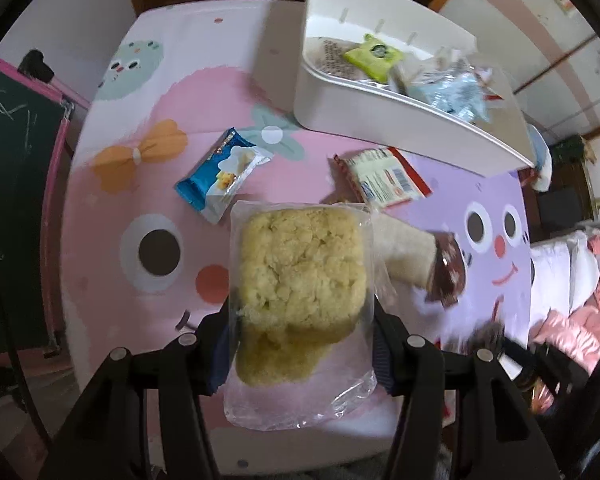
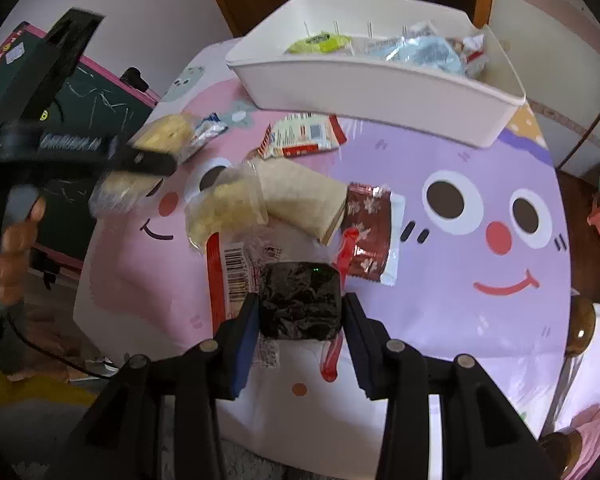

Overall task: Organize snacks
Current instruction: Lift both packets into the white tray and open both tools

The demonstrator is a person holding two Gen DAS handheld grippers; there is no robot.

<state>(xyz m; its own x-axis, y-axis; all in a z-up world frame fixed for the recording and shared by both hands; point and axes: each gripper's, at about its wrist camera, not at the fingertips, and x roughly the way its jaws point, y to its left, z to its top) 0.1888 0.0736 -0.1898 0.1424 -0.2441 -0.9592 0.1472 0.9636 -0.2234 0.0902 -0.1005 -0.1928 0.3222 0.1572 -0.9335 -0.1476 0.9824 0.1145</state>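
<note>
Left gripper (image 1: pixel 300 340) fingers pinched the clear-wrapped yellow cake (image 1: pixel 300 276); right gripper (image 2: pixel 300 320) fingers pinched a dark snack (image 2: pixel 300 304); both lifted; next, probably the white bin (image 2: pixel 380 92) at upper frame.

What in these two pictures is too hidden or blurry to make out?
- Left view: bin contents partly hidden by its wall; wrapper print too small to read.
- Left view: brown wrapper is motion-blurred.
- Right view: left gripper is blurred and covers its rice cake.
- Right view: dark snack label unreadable under glare.
</note>
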